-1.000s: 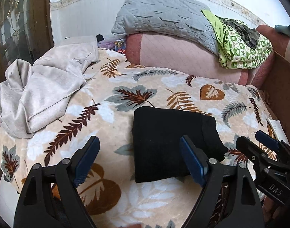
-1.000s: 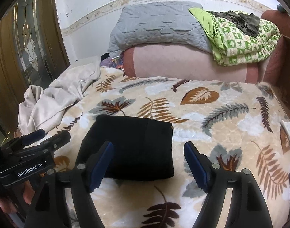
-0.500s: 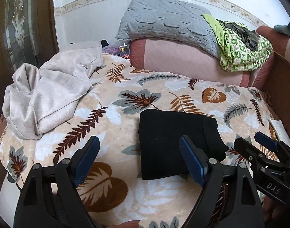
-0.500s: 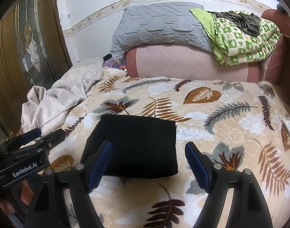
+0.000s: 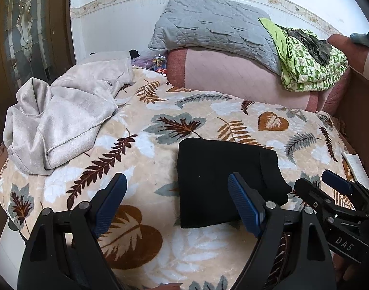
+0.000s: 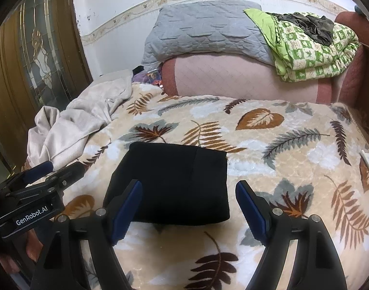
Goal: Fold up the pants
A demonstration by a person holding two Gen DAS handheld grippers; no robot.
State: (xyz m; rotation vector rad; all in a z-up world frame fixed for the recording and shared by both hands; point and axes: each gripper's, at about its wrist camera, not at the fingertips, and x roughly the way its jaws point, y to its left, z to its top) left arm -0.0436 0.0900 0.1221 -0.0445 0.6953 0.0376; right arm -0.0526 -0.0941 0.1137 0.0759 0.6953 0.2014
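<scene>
Pants (image 5: 223, 181), black, lay folded into a neat flat block in the middle of the leafy blanket (image 5: 141, 145), touched by nothing. Left gripper (image 5: 177, 203) hung just above the blanket near the pants' left edge, blue fingers (image 5: 110, 200) spread wide with nothing between them; right gripper (image 6: 189, 205) hung over the pants' near edge, fingers (image 6: 251, 207) spread wide too, holding nothing. Farther off sat a crumpled pale grey garment (image 5: 61, 118) at the blanket's left side, a grey pillow (image 5: 216, 26) on a pink cushion (image 5: 232, 75), and a green checked quilt (image 5: 312, 62) beside it.
</scene>
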